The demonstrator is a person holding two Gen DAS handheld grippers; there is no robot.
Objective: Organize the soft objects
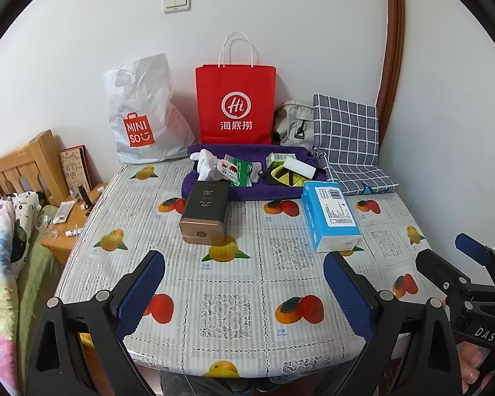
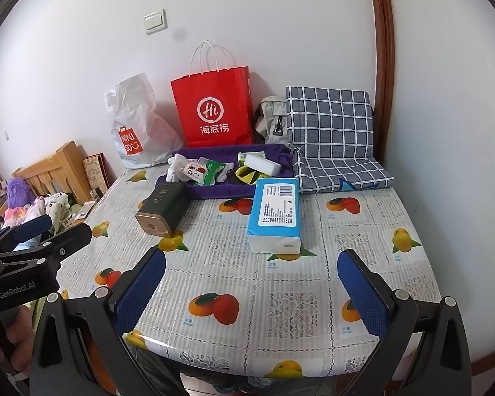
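Claws level over the near edge of the counter (image 1: 234,283), both aimed toward the far wall. The left claw (image 1: 244,293) is spread wide, blue pads holding nothing and touching nothing. The right claw (image 2: 250,293) is likewise spread wide and bare, side by side with the left. Farther back lies a blue tissue pack (image 2: 275,213), with a dark tin (image 1: 206,213) on its side to its left. Behind them a purple towel (image 1: 247,189) carries white socks (image 1: 206,165), snack packets and a white sponge (image 1: 298,168), just before a red paper bag (image 1: 236,102)
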